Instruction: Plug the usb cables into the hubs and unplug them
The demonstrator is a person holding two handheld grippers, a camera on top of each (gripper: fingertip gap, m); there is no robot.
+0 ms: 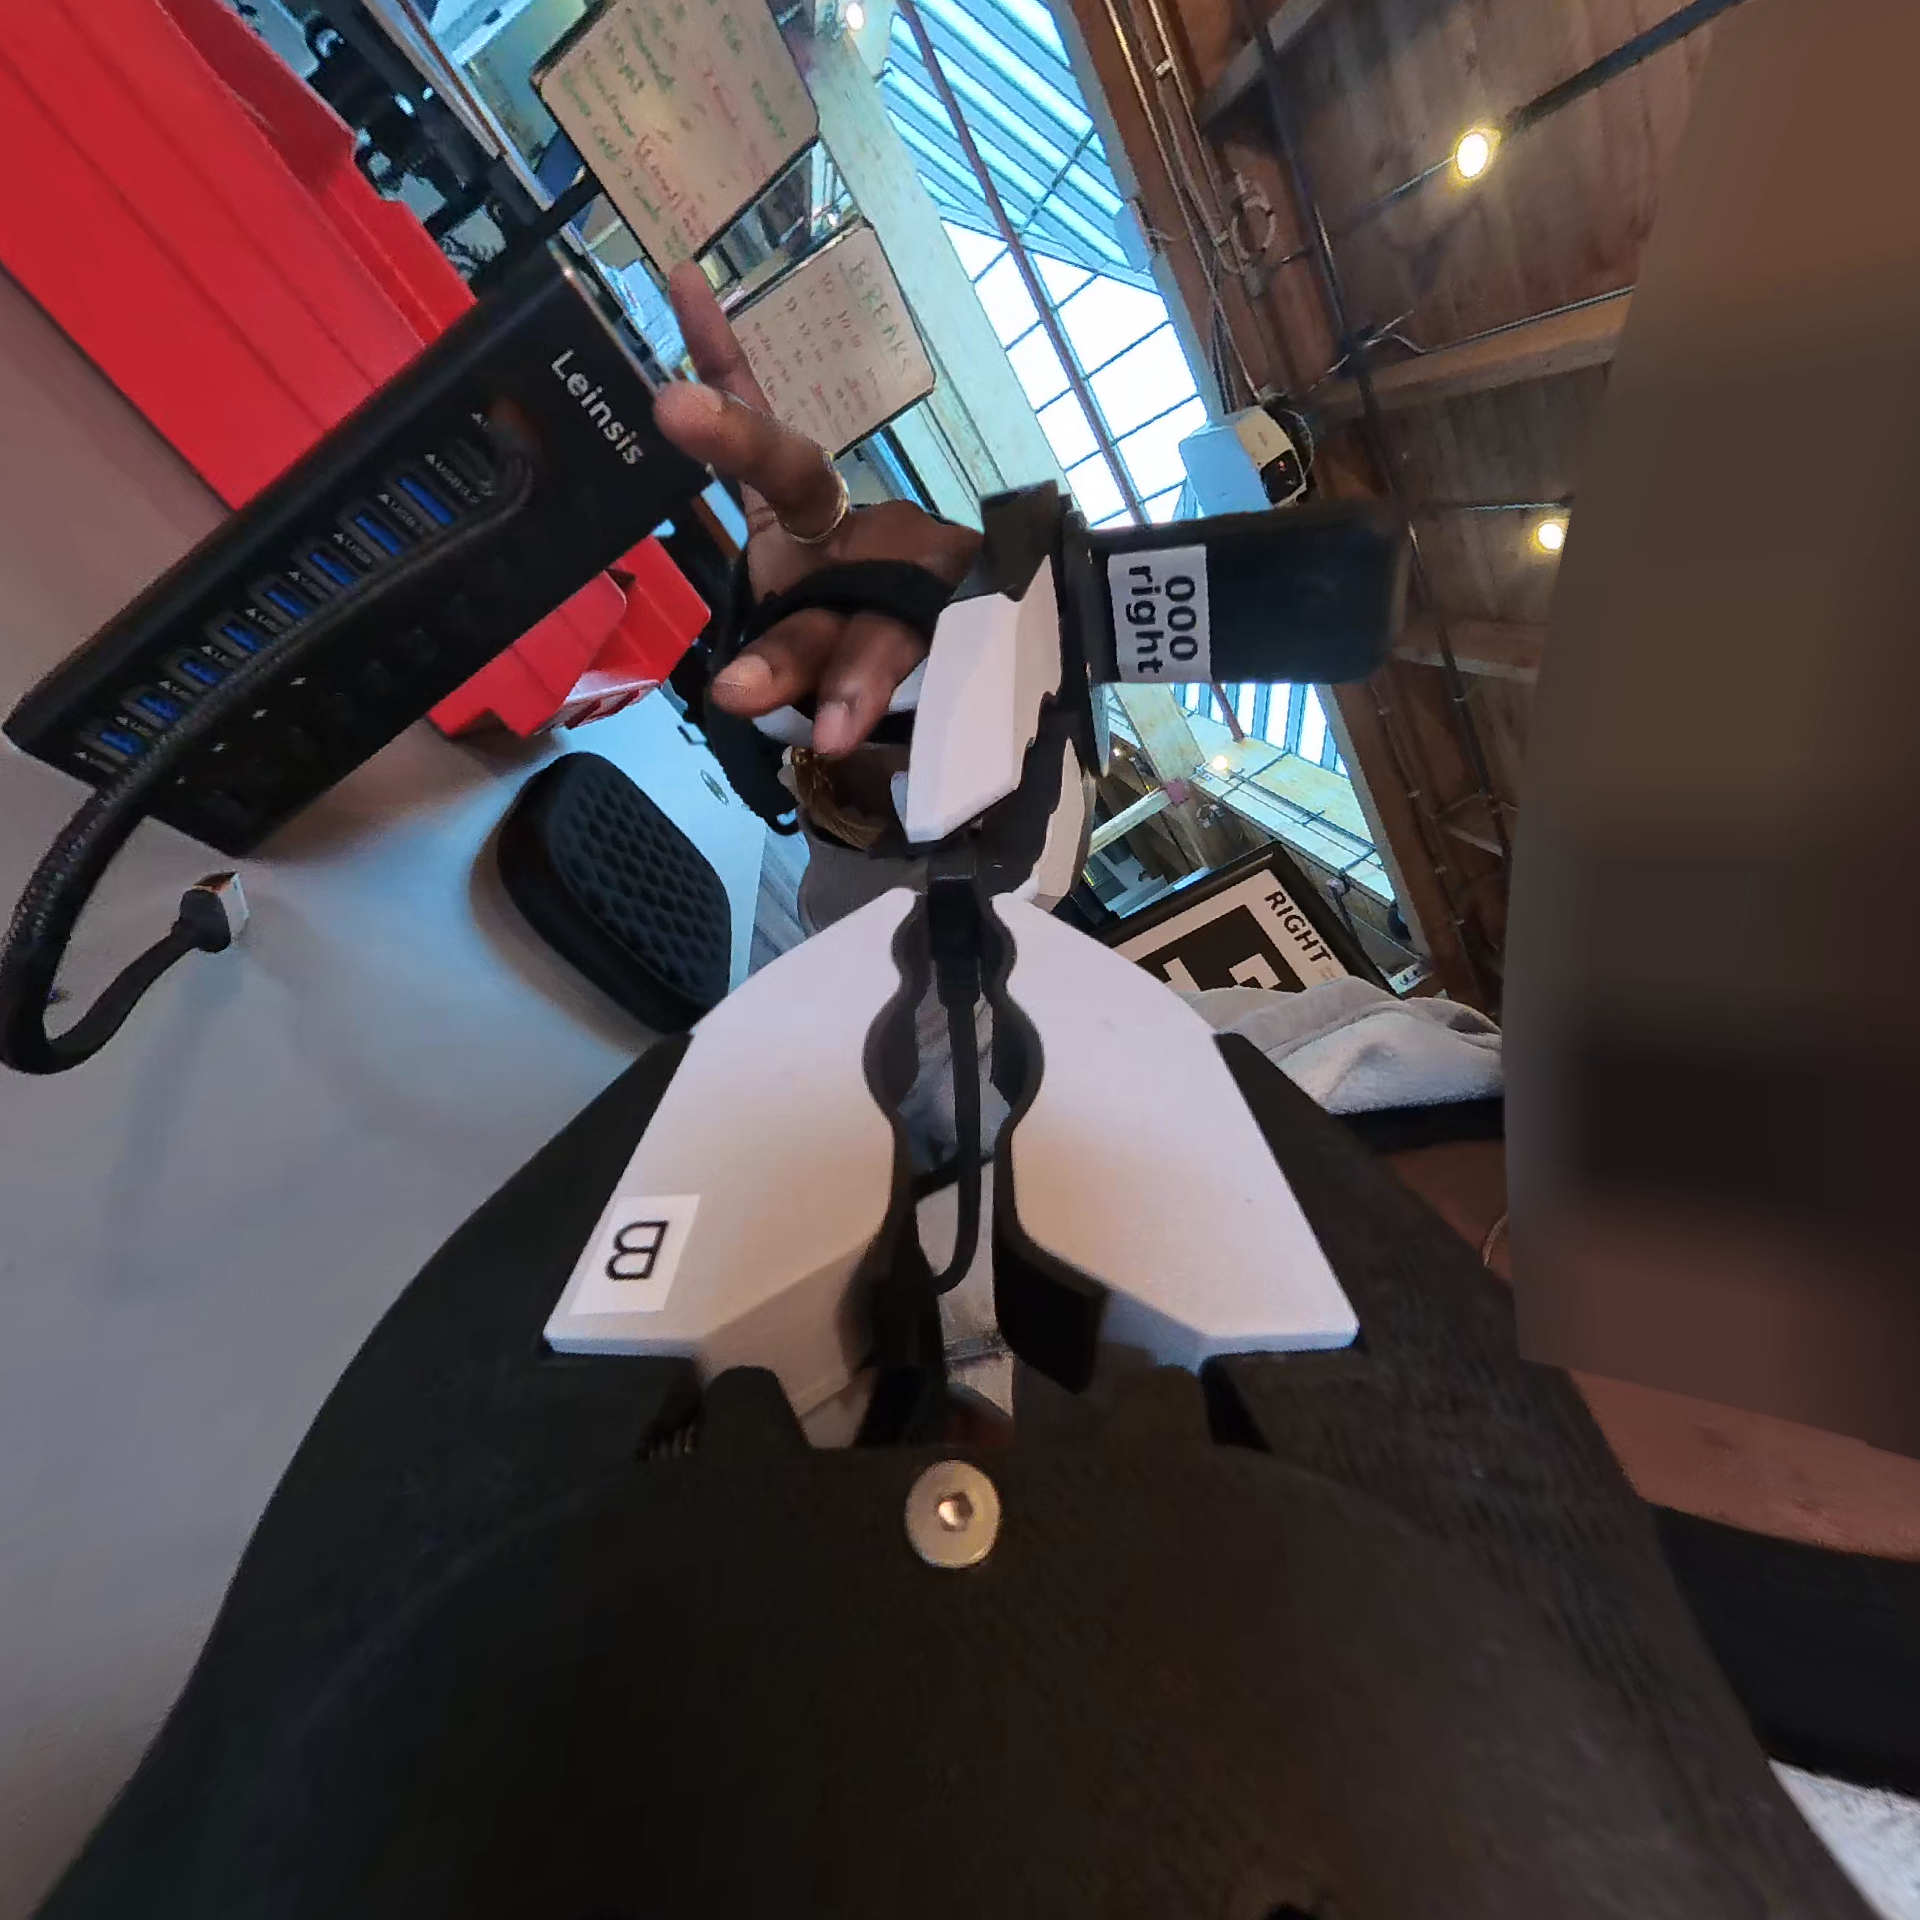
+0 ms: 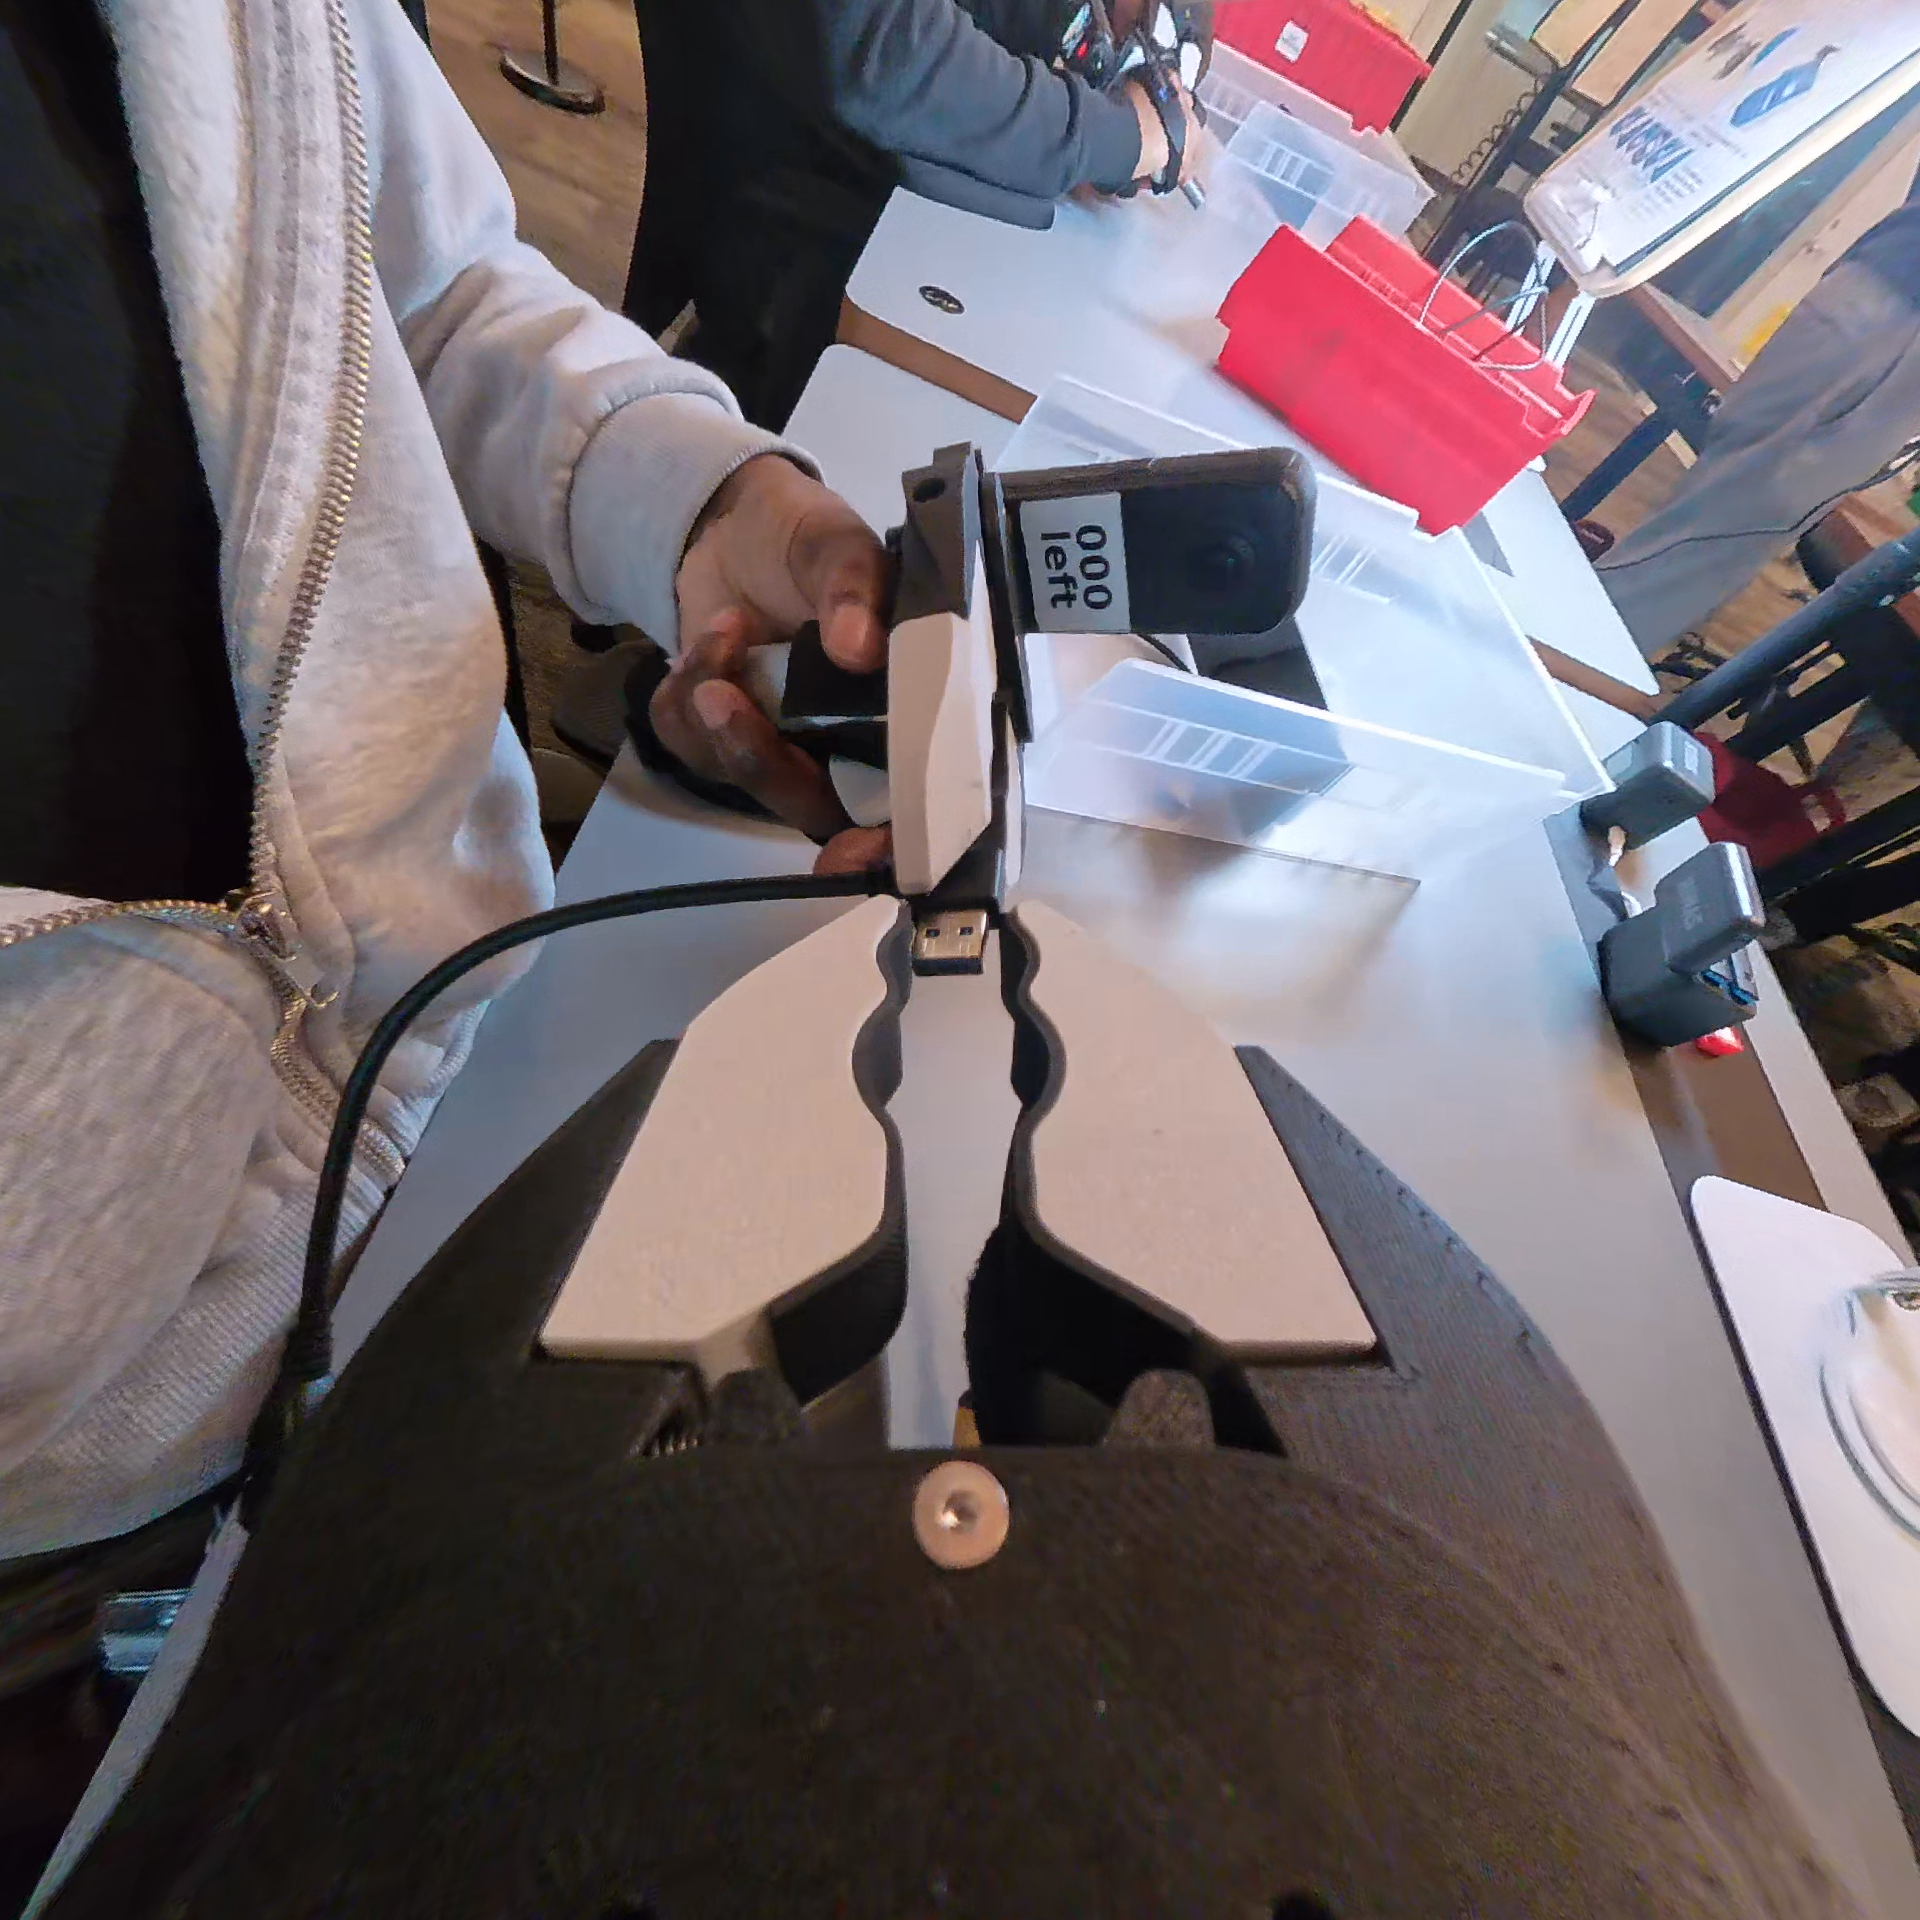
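In the left wrist view my left gripper [image 1: 951, 906] is shut on the black plug body of a thin black USB cable [image 1: 961, 1049], which runs back between its white fingers. In the right wrist view the cable [image 2: 436, 997] trails left from the left gripper [image 2: 940, 883], and its metal USB plug [image 2: 951, 940] lies between the tips of my right gripper [image 2: 953, 920], with a small gap on each side. The two grippers meet tip to tip above the table; the right gripper [image 1: 940, 842] shows beyond mine. A long black hub [image 1: 312, 592] with blue ports lies far left.
A thick braided cable [image 1: 62, 935] with a loose plug [image 1: 220, 899] lies by the hub, near red bins [image 1: 208, 260] and a black mesh pad [image 1: 613, 883]. Two grey hubs [image 2: 1673, 935], clear boxes [image 2: 1247, 748], a red bin [image 2: 1392, 384] and another person [image 2: 935, 94] are on the right side. Less than 4 cm separates the two grippers' tips.
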